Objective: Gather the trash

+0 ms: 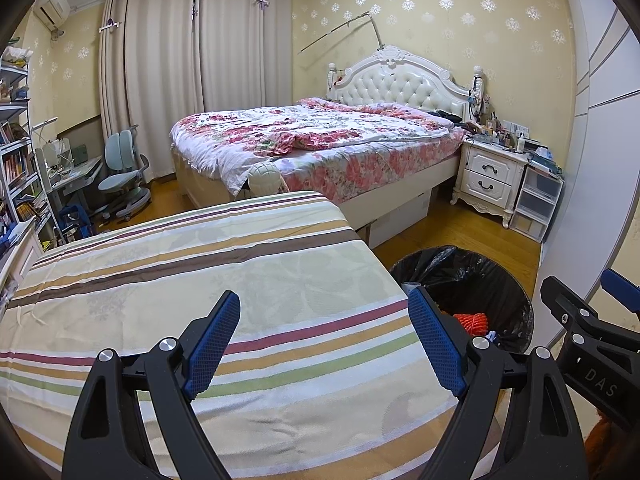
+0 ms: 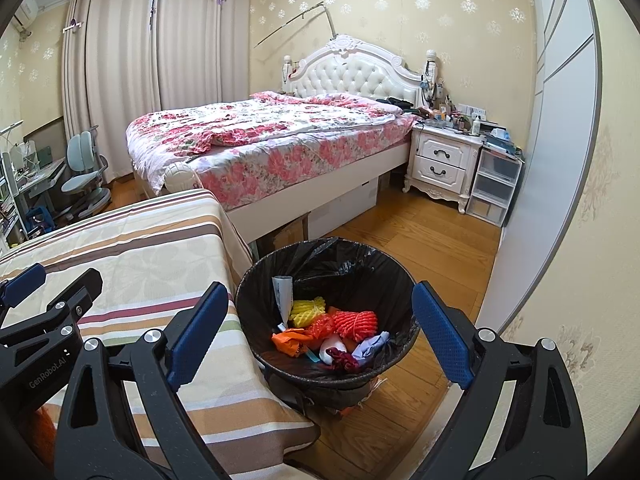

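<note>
- Black liner fills the one bin (image 2: 326,312), which stands on the wood floor (image 2: 420,232) just beside the table's (image 2: 132,264) right edge, at about 6 o'clock in the right wrist view.
- Trash in the bin, counted as far as shows: two orange mesh wads (image 2: 356,324), one yellow mesh wad (image 2: 307,309), one orange wrapper (image 2: 289,340), one white-and-blue tube (image 2: 282,292) upright at the bin's 10 o'clock, one pale blue crumple (image 2: 374,344), one white scrap (image 2: 334,347) and one dark red piece (image 2: 347,362) at its 6 o'clock.
- A few more scraps lie beneath these; they are too small to count.
- Two grippers, each with two blue-padded fingers.
- Left gripper (image 1: 326,346): spread wide, nothing between the pads, over the striped cloth of the table; the bin sits at its 3 o'clock.
- Right gripper (image 2: 320,344): spread wide and holding nothing, above the bin, with the trash seen between its fingers but apart from them.
- Each gripper shows in the other's view: the right one at 4 o'clock in the left view, the left one at 8 o'clock in the right view.
- One table, its cloth bare.
- One bed (image 2: 264,140) with a floral cover at 12 o'clock, one white headboard behind it.
- One nightstand (image 2: 440,164) with two drawers at 2 o'clock, its top crowded with small items.
- One clear drawer unit (image 2: 494,188), three drawers, just to the right of the nightstand.
- One pale blue chair (image 2: 82,172) at 9 o'clock, below two curtains (image 2: 160,48).
</note>
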Motion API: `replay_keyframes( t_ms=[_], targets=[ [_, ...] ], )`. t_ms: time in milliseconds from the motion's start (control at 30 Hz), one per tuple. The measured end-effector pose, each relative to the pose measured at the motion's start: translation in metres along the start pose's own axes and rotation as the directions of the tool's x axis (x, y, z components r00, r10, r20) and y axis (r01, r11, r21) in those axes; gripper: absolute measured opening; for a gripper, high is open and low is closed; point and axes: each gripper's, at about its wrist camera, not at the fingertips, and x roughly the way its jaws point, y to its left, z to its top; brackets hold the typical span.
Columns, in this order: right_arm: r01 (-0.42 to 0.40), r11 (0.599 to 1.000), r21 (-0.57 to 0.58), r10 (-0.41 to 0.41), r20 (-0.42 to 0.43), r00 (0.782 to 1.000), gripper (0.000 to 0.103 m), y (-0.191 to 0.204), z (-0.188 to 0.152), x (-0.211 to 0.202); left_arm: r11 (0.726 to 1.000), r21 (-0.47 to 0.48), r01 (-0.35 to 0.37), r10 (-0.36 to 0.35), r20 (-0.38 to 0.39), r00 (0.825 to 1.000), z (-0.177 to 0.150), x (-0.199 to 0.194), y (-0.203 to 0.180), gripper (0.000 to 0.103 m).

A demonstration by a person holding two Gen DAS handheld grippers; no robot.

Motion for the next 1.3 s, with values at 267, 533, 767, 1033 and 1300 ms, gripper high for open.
replay_keyframes(
  t_ms=[267,533,767,1033,1300],
  targets=[
    [-0.001,1.0,0.0,0.001,0.0,1.0,0.091,0.0001,-0.0002,-0.0005,1.0,-0.001,0.0,0.0,-0.001,1.0,-0.0002,-0.0002,-0.0007,0.083],
    [-0.001,1.0,0.0,0.001,-0.001,1.0,0.091,-0.0003,0.0,0.0003,1.0,-0.004,0.0,0.0,-0.006,1.0,-0.0025,-0.0008,-0.0023,0.083],
    [-0.001,1.0,0.0,0.001,-0.002,1.0,0.091,-0.0003,0.0,0.0003,1.0,-0.003,0.0,0.0,-0.006,1.0,-0.0033,0.0003,-0.0027,0.083],
    [0.0,1.0,0.0,0.0,-0.001,1.0,0.091,0.0008,-0.0006,-0.0003,1.0,-0.004,0.0,0.0,-0.007,1.0,-0.0033,0.0002,-0.0026,0.083],
    [-0.001,1.0,0.0,0.001,-0.002,1.0,0.091,0.0006,-0.0003,0.0002,1.0,-0.006,-0.003,0.003,-0.001,1.0,-0.0036,-0.0001,-0.0016,0.083]
  ],
)
